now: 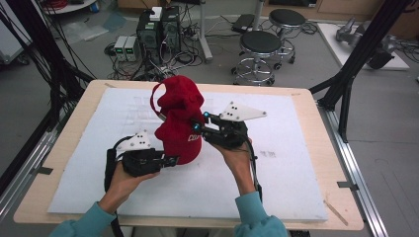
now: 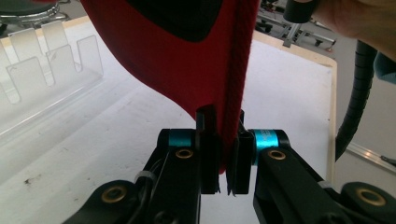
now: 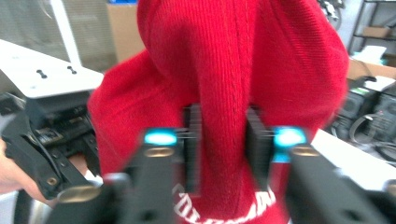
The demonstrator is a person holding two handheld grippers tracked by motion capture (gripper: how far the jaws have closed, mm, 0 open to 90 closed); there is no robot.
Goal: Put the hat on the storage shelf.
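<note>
**A:** so where's everything sitting? Big white mat [image 1: 276, 168] covers the table [image 1: 321, 148], and the red cap [image 1: 179, 123] is held up above it, roughly center, not lying flat.

**B:** yep. Left gripper [image 2: 223, 154] is pinching the cap's lower edge, jaws squeezed onto the fabric. Right gripper [image 3: 223, 135] is clamped around a bunched fold higher up. Clear plastic rack [image 2: 42, 60] sits off toward the mat's far-left part.
</note>
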